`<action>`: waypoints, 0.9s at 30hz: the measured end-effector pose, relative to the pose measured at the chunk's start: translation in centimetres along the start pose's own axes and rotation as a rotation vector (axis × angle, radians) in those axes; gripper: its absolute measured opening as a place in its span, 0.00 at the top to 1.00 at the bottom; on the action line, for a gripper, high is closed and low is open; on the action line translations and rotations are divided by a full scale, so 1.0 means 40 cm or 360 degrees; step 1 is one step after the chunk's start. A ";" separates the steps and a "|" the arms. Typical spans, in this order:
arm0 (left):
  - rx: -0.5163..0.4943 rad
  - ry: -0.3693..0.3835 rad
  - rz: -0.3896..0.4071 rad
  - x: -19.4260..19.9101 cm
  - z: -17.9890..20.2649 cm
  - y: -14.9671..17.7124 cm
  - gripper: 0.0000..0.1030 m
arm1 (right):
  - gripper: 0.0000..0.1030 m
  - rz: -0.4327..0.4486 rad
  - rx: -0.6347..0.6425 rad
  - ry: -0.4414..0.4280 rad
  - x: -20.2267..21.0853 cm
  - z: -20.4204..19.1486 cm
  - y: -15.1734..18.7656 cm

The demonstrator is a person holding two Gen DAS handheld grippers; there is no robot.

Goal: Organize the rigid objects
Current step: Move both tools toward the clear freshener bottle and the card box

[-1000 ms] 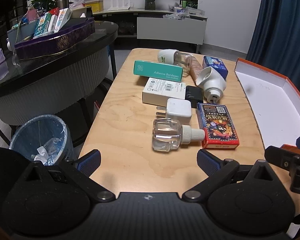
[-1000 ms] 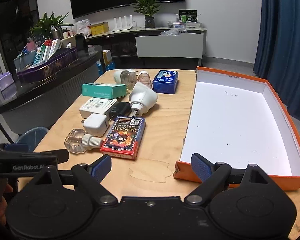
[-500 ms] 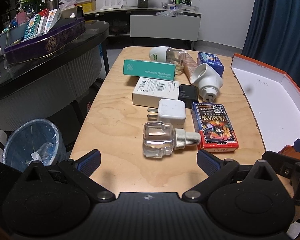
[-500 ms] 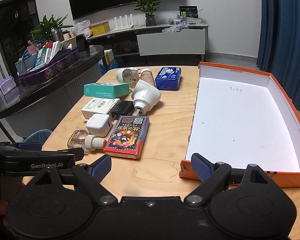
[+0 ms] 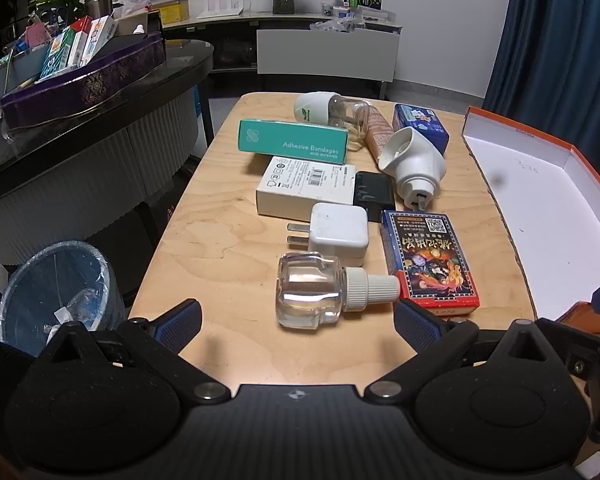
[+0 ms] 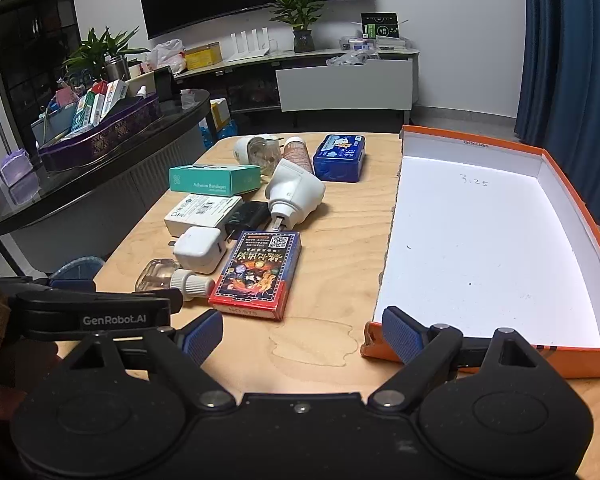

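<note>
Closer now than a second ago: left gripper [image 5: 298,322] advanced toward the clear refill bottle [image 5: 320,294], jaws spread wide, nothing held. Bottle lying on its side on the wooden table [image 5: 228,240], touching the white charger [image 5: 338,230], just beside the card deck [image 5: 428,258]. Orange box [image 6: 480,236] still empty; nothing sorted yet. Right gripper [image 6: 302,332] likewise agape, idle near the box's corner.

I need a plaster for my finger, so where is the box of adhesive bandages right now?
The teal adhesive bandages box lies on the far left part of the wooden table, just behind the white labelled box.
</note>
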State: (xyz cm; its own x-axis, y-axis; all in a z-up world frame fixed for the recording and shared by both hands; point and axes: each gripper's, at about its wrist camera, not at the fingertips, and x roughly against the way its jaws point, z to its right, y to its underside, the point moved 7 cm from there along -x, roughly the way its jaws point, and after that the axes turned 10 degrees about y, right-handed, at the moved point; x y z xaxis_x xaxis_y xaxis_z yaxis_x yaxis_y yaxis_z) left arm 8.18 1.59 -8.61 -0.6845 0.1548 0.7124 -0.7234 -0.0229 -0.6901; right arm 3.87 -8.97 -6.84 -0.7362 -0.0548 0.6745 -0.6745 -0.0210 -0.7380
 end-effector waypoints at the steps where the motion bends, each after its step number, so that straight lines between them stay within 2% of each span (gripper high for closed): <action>1: -0.0001 0.0000 -0.0004 -0.003 0.001 -0.001 0.00 | 0.01 0.0003 0.0001 0.0003 -0.001 0.002 -0.001; 18: -0.0025 -0.0013 -0.0024 -0.054 0.020 -0.010 0.00 | 0.01 0.0018 0.0006 0.0007 -0.016 0.002 -0.004; 23: -0.0042 -0.0102 -0.0031 -0.056 -0.005 -0.005 0.00 | 0.01 0.0024 0.0016 0.0013 -0.018 0.003 -0.005; 27: 0.0024 -0.0046 -0.0035 -0.060 -0.016 -0.006 0.00 | 0.01 0.0025 0.0012 0.0017 -0.024 0.003 -0.006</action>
State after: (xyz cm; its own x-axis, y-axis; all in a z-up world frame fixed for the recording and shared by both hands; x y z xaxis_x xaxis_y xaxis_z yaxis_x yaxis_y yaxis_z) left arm 10.04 1.85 -10.23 -0.6706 0.1269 0.7309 -0.7394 -0.0347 -0.6723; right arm 4.75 -9.03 -7.29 -0.7474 -0.0447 0.6628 -0.6623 -0.0275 -0.7487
